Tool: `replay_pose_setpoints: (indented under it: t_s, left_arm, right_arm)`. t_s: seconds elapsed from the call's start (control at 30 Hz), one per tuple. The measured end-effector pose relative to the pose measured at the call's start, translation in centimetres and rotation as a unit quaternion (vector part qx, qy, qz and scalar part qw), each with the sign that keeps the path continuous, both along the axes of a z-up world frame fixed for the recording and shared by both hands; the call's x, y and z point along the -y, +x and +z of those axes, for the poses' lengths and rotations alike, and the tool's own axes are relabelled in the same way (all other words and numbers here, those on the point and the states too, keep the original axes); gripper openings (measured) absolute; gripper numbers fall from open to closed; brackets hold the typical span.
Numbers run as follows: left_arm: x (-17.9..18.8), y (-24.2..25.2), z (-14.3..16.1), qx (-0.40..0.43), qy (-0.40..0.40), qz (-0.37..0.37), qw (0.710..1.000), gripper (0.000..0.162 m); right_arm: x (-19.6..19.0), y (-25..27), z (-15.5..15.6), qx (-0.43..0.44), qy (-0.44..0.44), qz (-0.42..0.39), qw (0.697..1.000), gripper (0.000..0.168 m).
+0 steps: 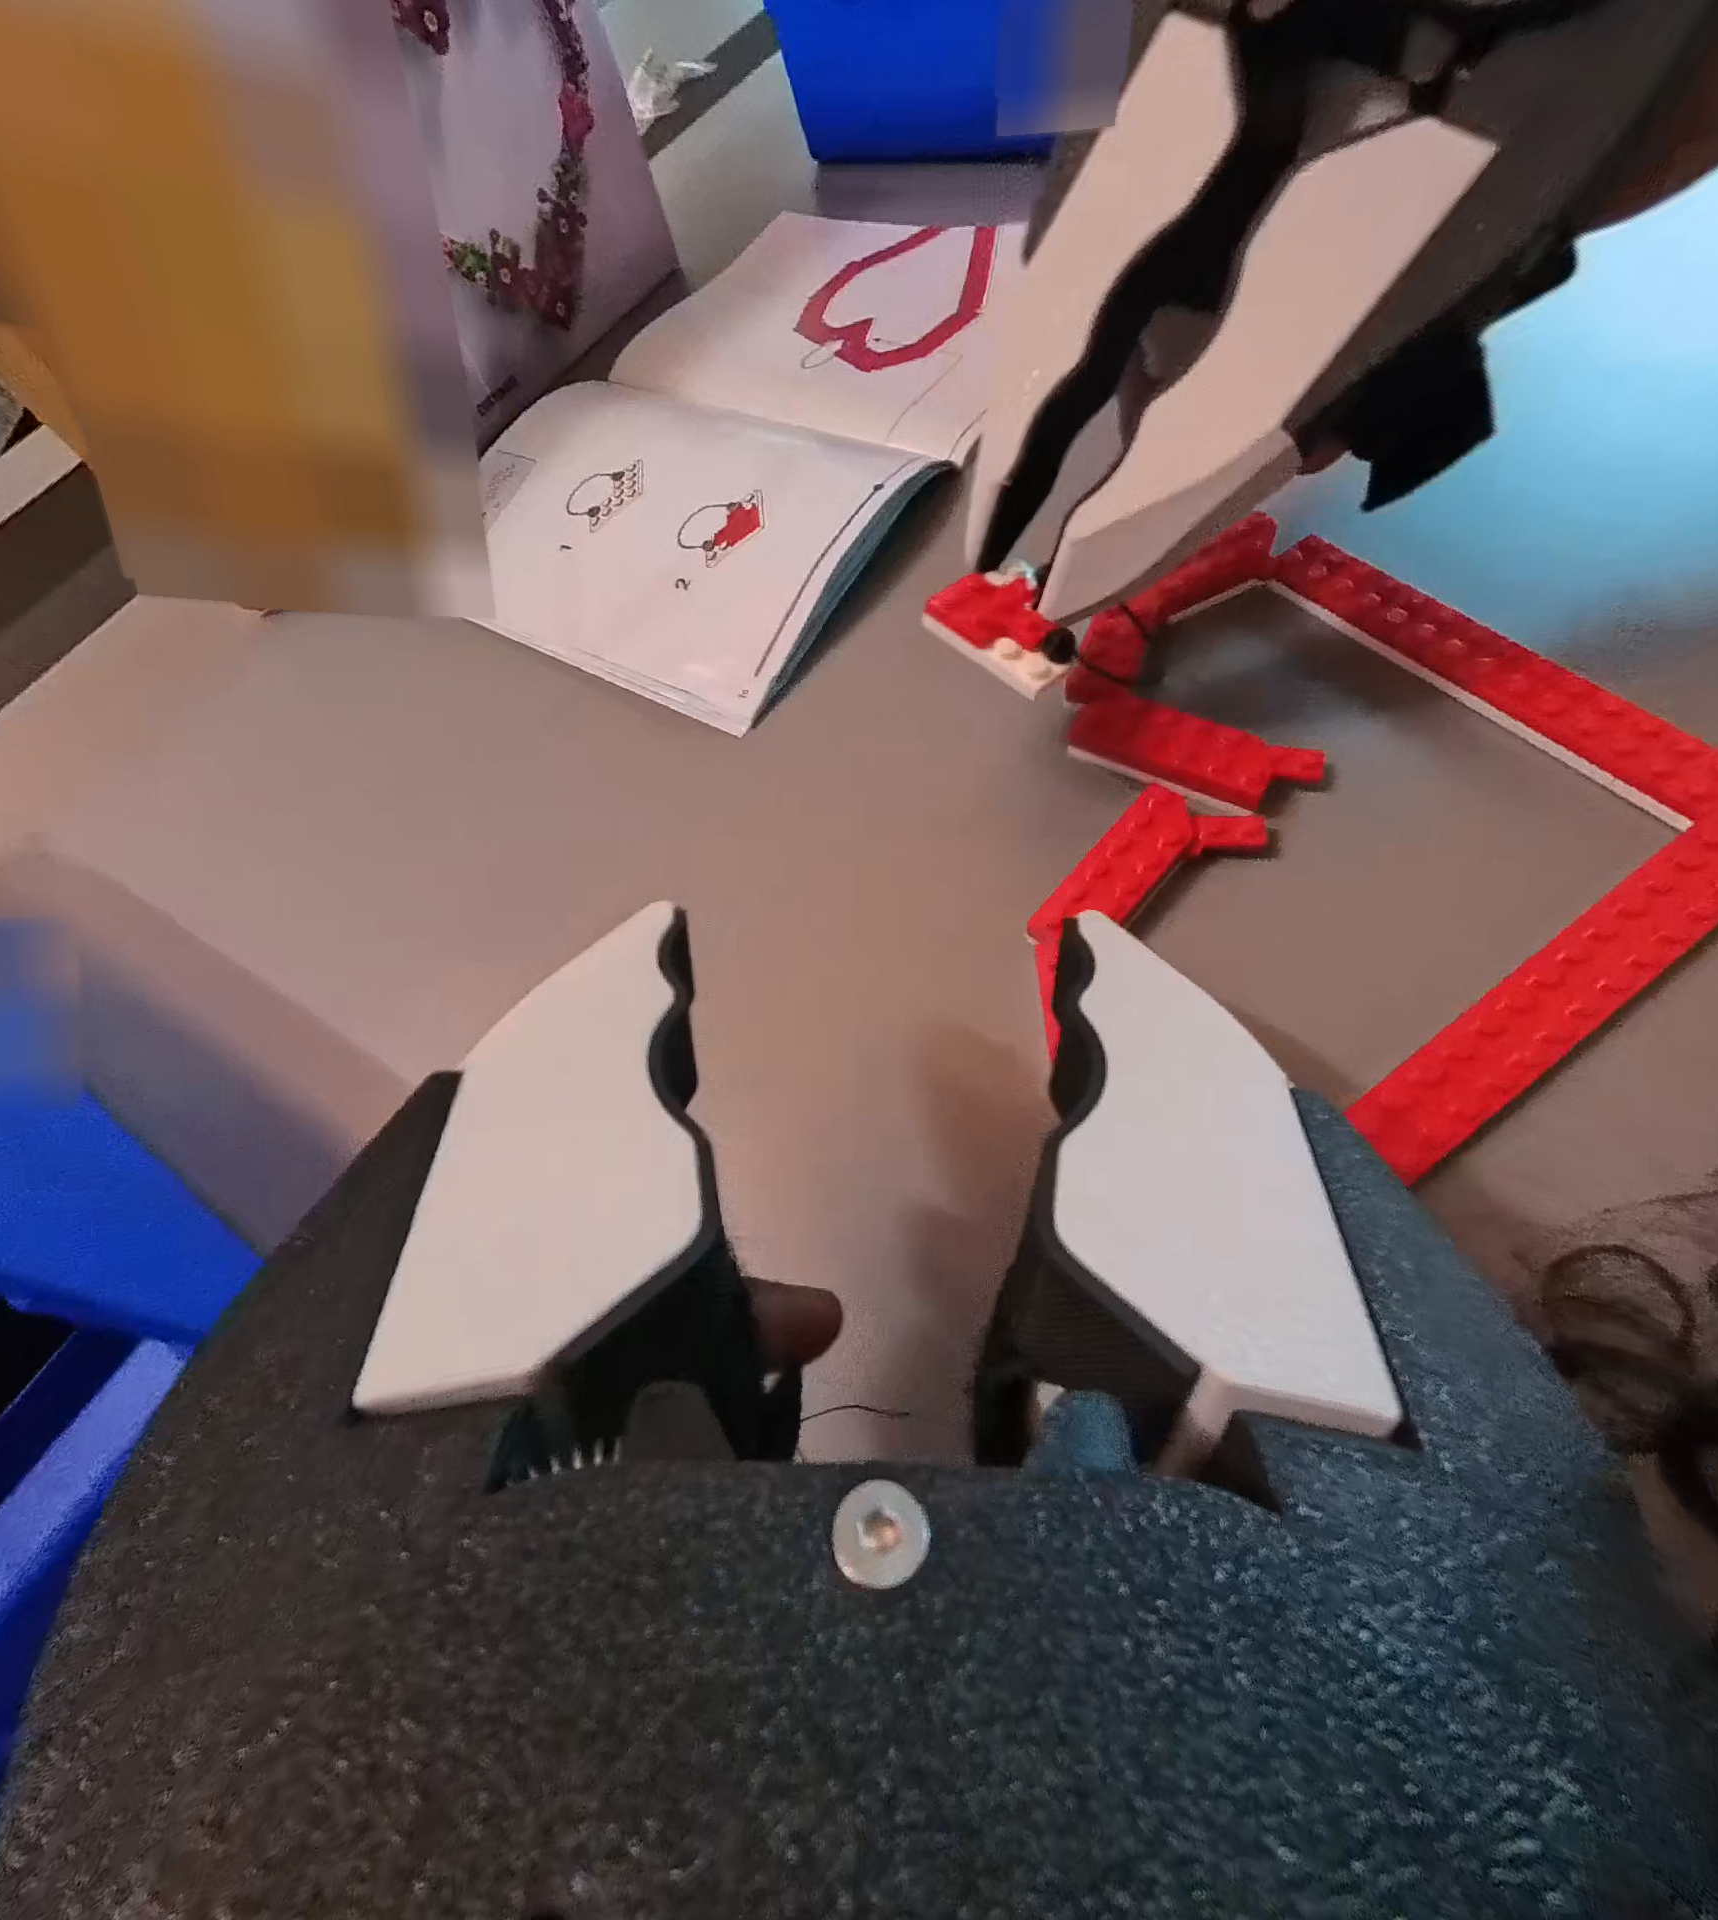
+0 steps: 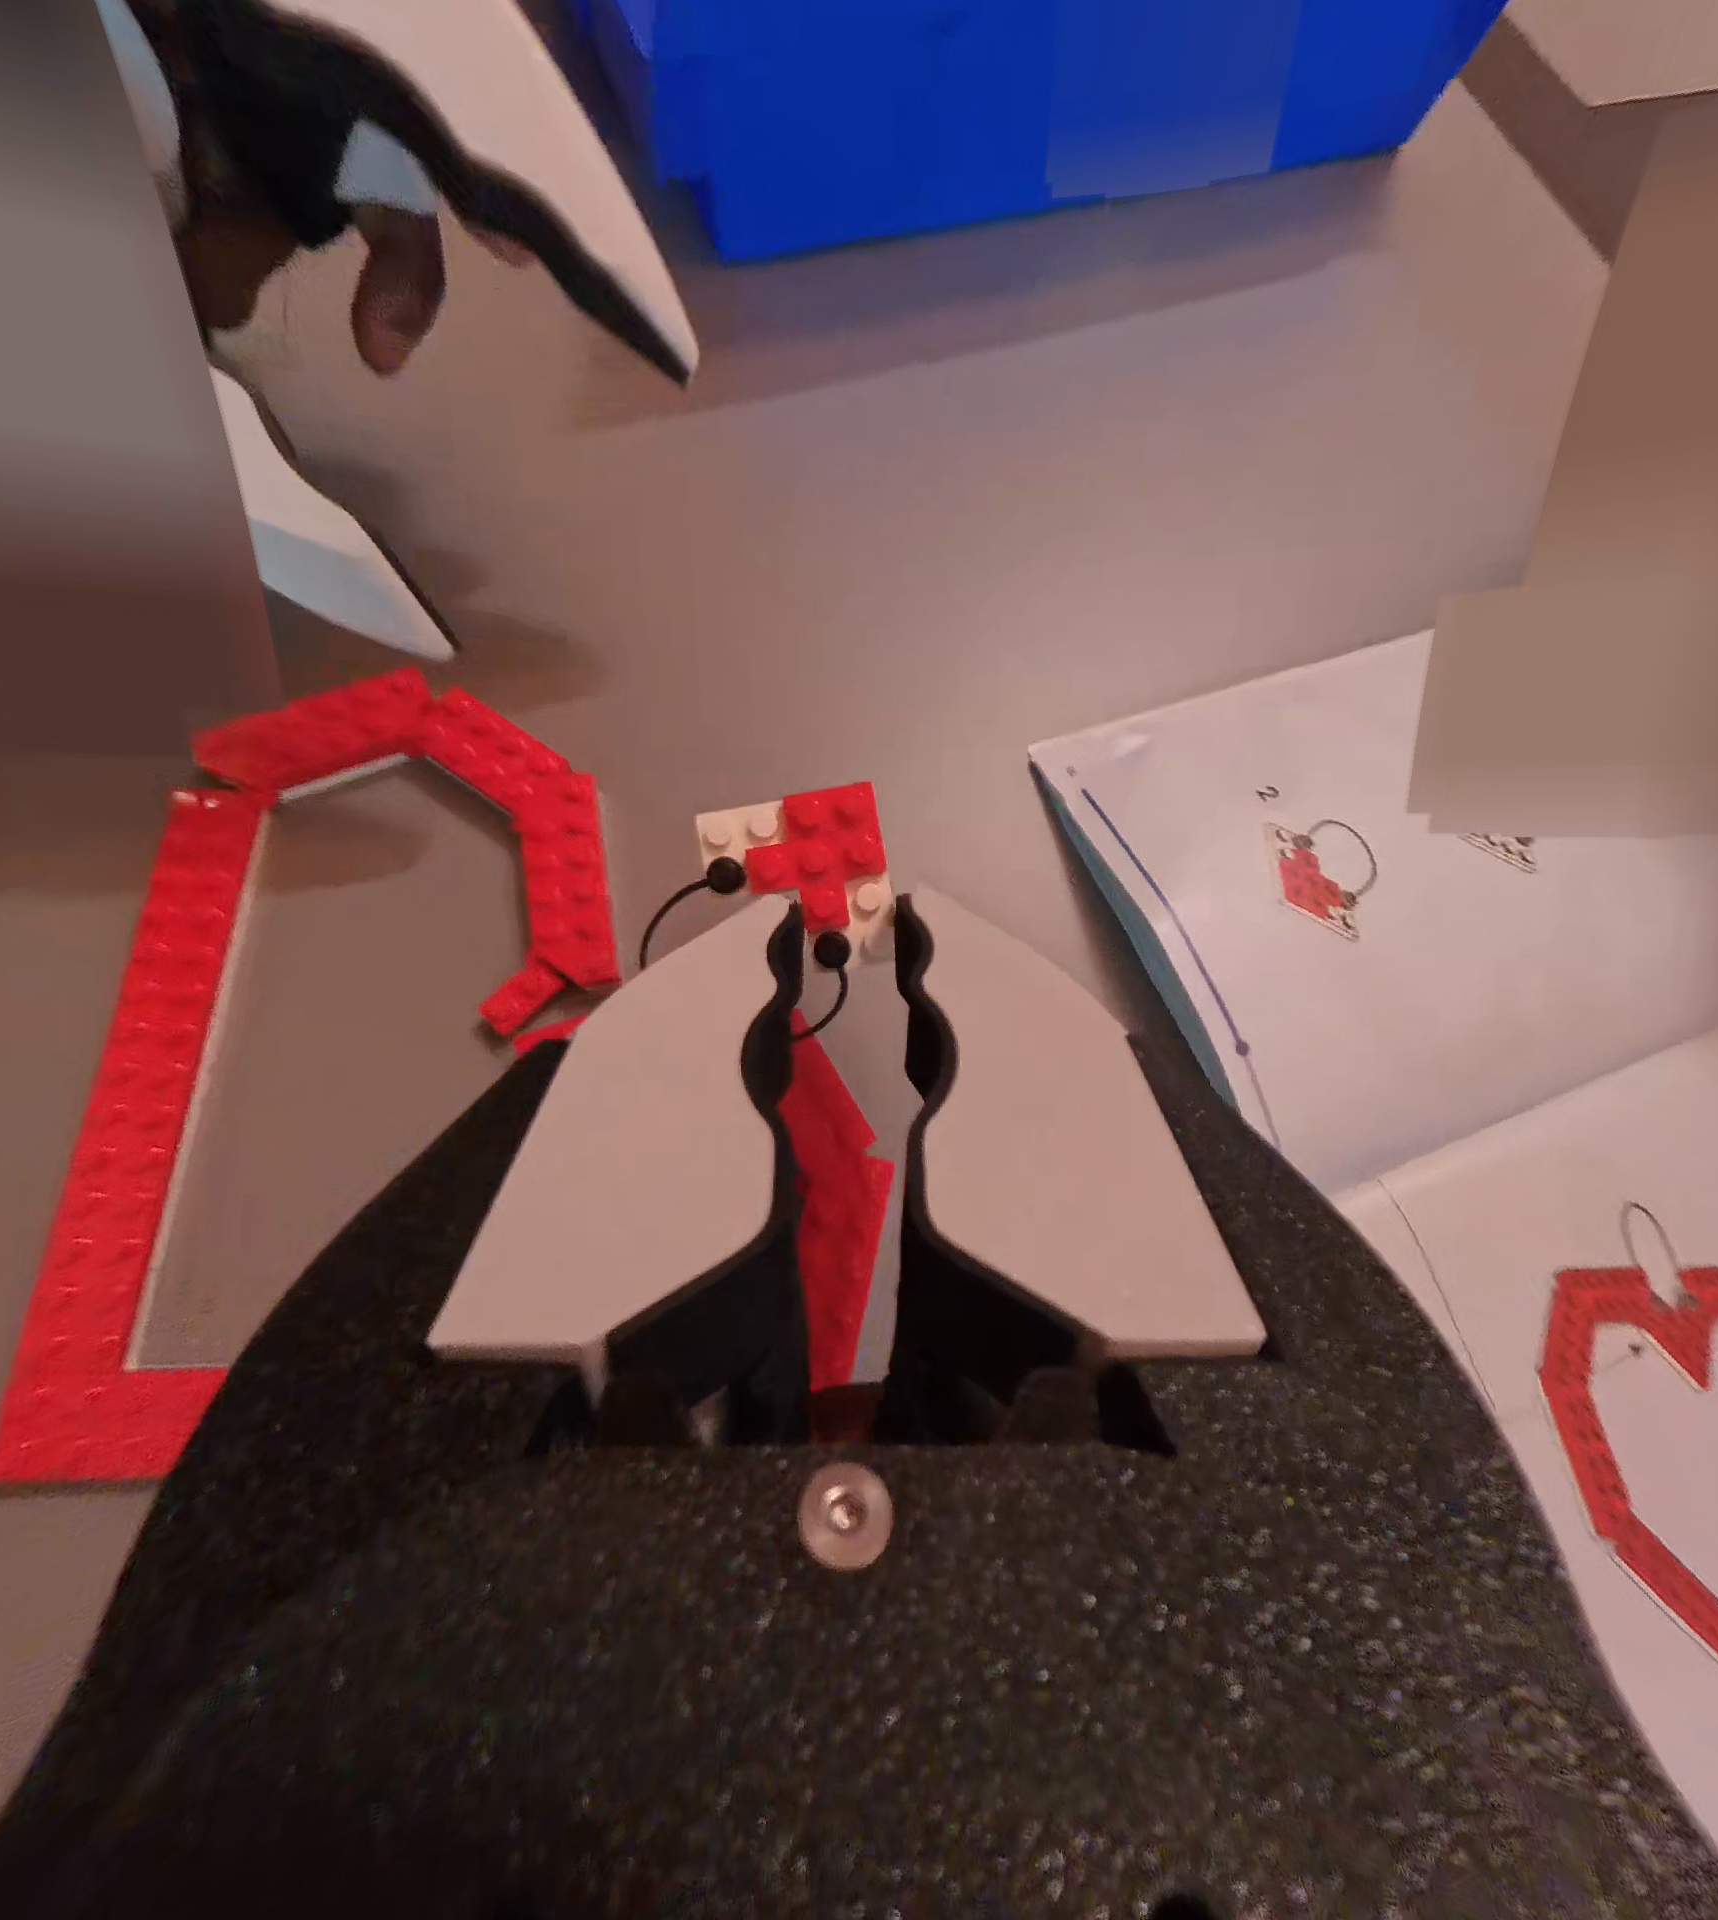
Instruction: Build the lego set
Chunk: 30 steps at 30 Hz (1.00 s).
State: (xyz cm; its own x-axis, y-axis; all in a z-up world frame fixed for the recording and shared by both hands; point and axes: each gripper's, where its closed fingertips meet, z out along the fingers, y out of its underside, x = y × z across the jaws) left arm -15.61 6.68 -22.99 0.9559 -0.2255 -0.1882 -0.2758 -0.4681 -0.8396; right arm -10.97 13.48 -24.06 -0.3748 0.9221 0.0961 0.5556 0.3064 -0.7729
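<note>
The scene is set on a grey table, and positions below are referenced to the red heart frame, an open outline of red plates on a white underlayer lying flat on that surface. In the right wrist view, taken left to right, the left gripper appears above and beyond the frame with its two white fingers spread well apart and nothing between them; the left wrist view confirms the wide gap, with its right fingertip just over the frame's near corner. The frame itself is incomplete: one angled arm of red plates ends in a loose stub, and a separate short red segment lies inside the gap, apart from the arm ends. Just to the right of the frame sits the small white plate assembly, topped with red plates and carrying a thin black cord with two black round ends. The right gripper is lowered over this assembly with its fingers drawn to a narrow gap, tips at the assembly's near edge; whether they actually pinch a part cannot be determined. Farther right of the frame lies the open instruction booklet, showing step diagrams and a red heart drawing. Beyond the frame stands a blue bin, and a white box with a flower picture stands upright behind the booklet in the left wrist view.
</note>
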Motion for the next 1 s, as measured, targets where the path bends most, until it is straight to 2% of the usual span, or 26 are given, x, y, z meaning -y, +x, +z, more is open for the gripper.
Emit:
replay_pose_setpoints:
  t_s: [0.07,0.3,0.4,0.5,0.63,0.8,1.0]
  left_arm:
    - [-0.3,0.0,-0.3,0.000,-0.008,-0.006,1.000,0.070]
    - [-0.9,2.3,-3.2,-0.047,-0.097,-0.097,0.989,0.055]
    - [-1.3,3.2,-3.3,-0.042,-0.104,-0.122,0.986,0.052]
    - [-1.0,3.9,-3.8,-0.045,-0.122,-0.151,0.980,0.053]
    - [-1.4,4.7,-3.8,-0.035,-0.117,-0.174,0.977,0.040]
    - [-1.8,5.2,-4.4,-0.044,-0.122,-0.185,0.974,0.021]
    - [-1.5,5.2,-4.5,-0.045,-0.109,-0.193,0.974,0.018]
  right_arm:
    - [-0.2,0.4,-0.1,-0.005,0.012,-0.009,1.000,0.017]
    - [-0.8,0.7,-0.3,-0.008,-0.041,-0.046,0.998,0.017]
    - [-1.1,0.8,-0.7,0.023,-0.062,-0.048,0.997,0.017]
    - [-0.4,0.6,-1.1,0.069,-0.059,-0.015,0.996,0.017]
    - [1.2,-0.3,-2.0,0.127,-0.027,0.039,0.991,0.017]
    - [1.1,-1.2,-3.0,0.185,0.008,0.041,0.982,0.017]
    - [1.4,-1.2,-3.8,0.204,0.006,0.032,0.978,0.020]
